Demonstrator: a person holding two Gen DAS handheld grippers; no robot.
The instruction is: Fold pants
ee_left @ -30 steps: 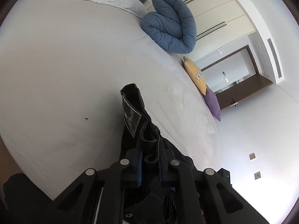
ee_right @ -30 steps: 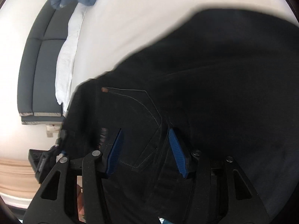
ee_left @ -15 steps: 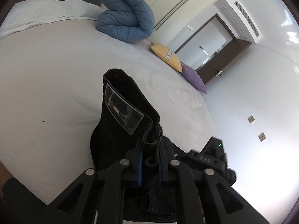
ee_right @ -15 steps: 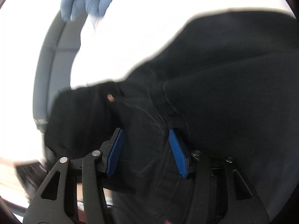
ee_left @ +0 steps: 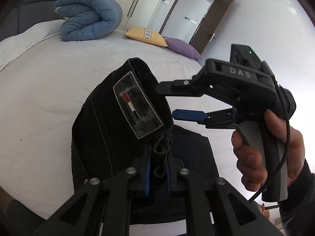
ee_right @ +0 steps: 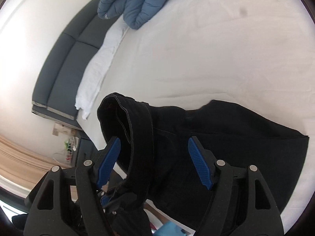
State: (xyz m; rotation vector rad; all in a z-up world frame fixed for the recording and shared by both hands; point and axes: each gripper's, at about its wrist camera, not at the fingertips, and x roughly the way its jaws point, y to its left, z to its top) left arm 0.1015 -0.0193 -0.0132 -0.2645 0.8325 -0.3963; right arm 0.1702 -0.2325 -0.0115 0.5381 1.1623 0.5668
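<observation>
Black pants (ee_left: 110,137) hang over the white bed (ee_left: 49,82), waistband up, with a grey label with a red and white mark facing me. My left gripper (ee_left: 158,169) is shut on the waistband edge. My right gripper (ee_left: 169,101) is open, its fingers just right of the waistband top, held by a hand. In the right wrist view the right gripper (ee_right: 153,157) is open with the raised waistband of the pants (ee_right: 216,133) between its blue pads (ee_right: 198,163), not pinched. The rest of the pants lie on the bed.
A rolled blue duvet (ee_left: 88,17) lies at the head of the bed, also in the right wrist view (ee_right: 135,2). A yellow pillow (ee_left: 145,36) and a purple pillow (ee_left: 182,48) lie at the far edge. A grey headboard (ee_right: 65,63) stands at the left. A doorway (ee_left: 193,15) is behind.
My left gripper has lifted and turned the waistband upright. My right gripper has pulled back from the pants fabric and come up beside the waistband, now showing in the left wrist view.
</observation>
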